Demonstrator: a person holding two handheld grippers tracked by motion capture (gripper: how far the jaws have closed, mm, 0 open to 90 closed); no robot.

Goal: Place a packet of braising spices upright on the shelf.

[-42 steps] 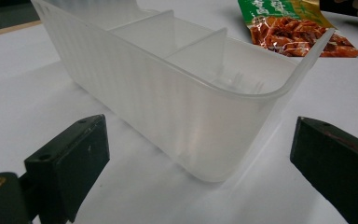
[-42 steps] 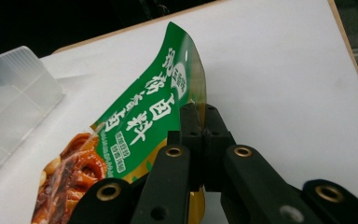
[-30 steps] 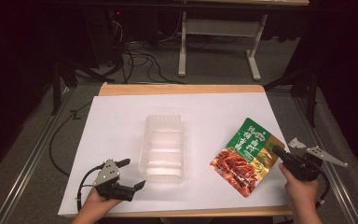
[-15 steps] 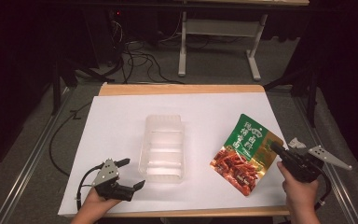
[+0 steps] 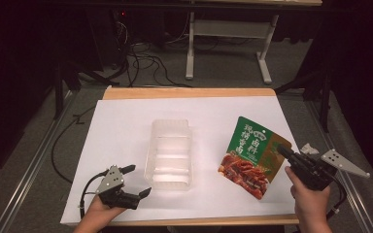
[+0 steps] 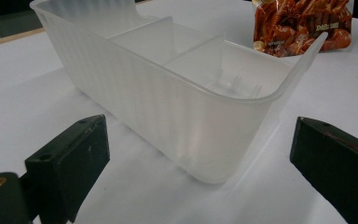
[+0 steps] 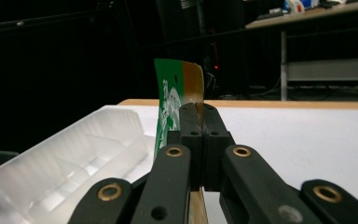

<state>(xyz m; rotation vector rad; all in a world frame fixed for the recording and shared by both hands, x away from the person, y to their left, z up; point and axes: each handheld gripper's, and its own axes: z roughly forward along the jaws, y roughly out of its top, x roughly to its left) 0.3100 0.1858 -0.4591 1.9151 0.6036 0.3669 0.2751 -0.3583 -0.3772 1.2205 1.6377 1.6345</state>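
A green and red snack pouch (image 5: 252, 155) hangs tilted over the right part of the table, its lower red end near the surface. My right gripper (image 5: 280, 149) is shut on the pouch's right edge; in the right gripper view the jaws (image 7: 199, 116) pinch the pouch (image 7: 172, 93) edge-on. A clear plastic container (image 5: 171, 154) with three compartments lies empty in the middle. My left gripper (image 5: 138, 179) stands open at the front left, a short way from the container's near end (image 6: 168, 93), which sits ahead of its two jaws (image 6: 199, 140). The pouch (image 6: 303, 25) shows beyond it.
A white sheet (image 5: 126, 126) covers the wooden table. A small crumpled white scrap (image 5: 310, 147) lies at the right edge. Behind the table, on the dark floor, are cables (image 5: 145, 58) and a desk frame (image 5: 228, 39). The container (image 7: 74, 158) lies left of the right gripper.
My right gripper has risen with the pouch, which now stands steeper and farther off the table. The left gripper and the container have kept still.
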